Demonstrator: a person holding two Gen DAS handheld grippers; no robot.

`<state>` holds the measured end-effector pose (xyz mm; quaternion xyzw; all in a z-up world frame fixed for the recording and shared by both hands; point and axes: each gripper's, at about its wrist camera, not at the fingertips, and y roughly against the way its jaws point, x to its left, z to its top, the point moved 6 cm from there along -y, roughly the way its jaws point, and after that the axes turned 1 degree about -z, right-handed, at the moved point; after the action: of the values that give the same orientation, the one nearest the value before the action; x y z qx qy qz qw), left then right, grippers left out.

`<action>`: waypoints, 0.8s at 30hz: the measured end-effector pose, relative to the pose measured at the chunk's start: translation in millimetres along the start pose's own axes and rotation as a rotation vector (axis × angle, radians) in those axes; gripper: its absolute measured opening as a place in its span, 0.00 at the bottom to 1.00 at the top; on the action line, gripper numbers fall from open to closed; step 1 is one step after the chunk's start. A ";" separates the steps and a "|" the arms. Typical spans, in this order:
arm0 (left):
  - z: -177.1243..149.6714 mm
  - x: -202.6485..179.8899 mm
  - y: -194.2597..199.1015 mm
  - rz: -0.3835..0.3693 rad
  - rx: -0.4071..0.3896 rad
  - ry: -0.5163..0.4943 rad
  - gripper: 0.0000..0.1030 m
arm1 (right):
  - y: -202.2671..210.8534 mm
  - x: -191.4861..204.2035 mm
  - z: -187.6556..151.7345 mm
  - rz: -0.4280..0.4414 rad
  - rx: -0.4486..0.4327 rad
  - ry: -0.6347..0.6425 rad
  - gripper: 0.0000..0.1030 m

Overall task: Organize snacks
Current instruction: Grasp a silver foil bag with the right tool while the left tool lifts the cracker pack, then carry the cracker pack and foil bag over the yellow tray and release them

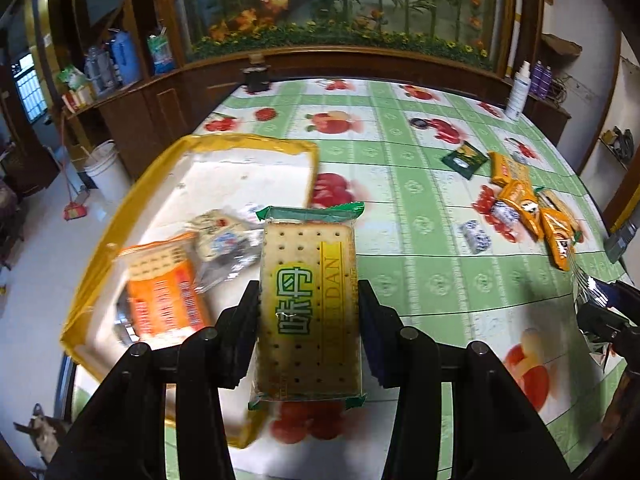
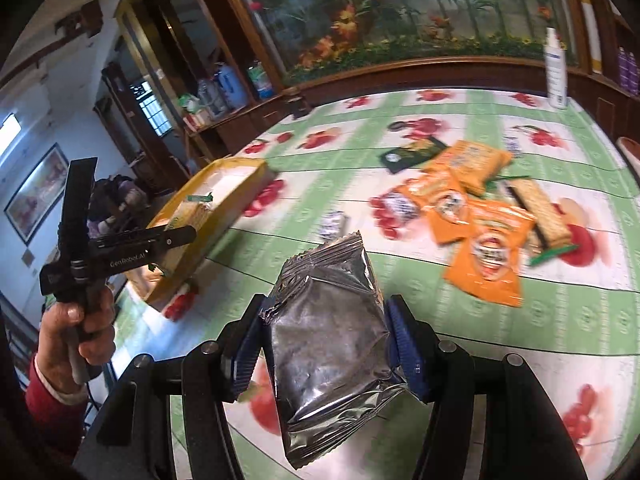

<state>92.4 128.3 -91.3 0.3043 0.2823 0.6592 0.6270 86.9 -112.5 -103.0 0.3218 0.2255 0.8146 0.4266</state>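
Above the near edge of the worktop [image 1: 440, 248], which wears a green checked cloth printed with fruit, the left tool [image 1: 310, 320] is clamped on a green-trimmed cracker packet [image 1: 308, 304], its pads pressing the packet's two long sides so it stands lengthwise between them. Just beyond it, at the worktop's left edge, lies a yellow-rimmed tray [image 1: 140, 184] holding an orange cracker packet [image 1: 164, 292] and a few small wrapped snacks, blurred. The right tool [image 2: 326, 340] is clamped on a crumpled silver foil packet [image 2: 332, 344], held clear of the cloth near the same near edge. Toward the right edge of the worktop a loose pile of orange snack packets [image 2: 472, 216] lies with a dark green sachet [image 2: 412, 154] just behind it and small blue-and-white wrapped sweets close by. A white bottle [image 2: 556, 68] stands at the far right corner. A hand [image 2: 80, 332] in a red sleeve grips the left tool's handle.
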 end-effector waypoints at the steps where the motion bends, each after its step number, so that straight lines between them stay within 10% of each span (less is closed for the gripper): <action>1: -0.8 7.4 1.2 0.015 -0.005 0.008 0.43 | -4.1 7.0 1.7 0.013 0.002 0.006 0.59; 24: -8.2 107.1 7.8 0.148 -0.044 0.135 0.43 | -79.0 131.8 50.2 0.186 0.022 0.150 0.59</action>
<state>78.1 234.9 -85.7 0.2654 0.2860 0.7287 0.5628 109.9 45.1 -75.3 0.2842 0.2346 0.8700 0.3276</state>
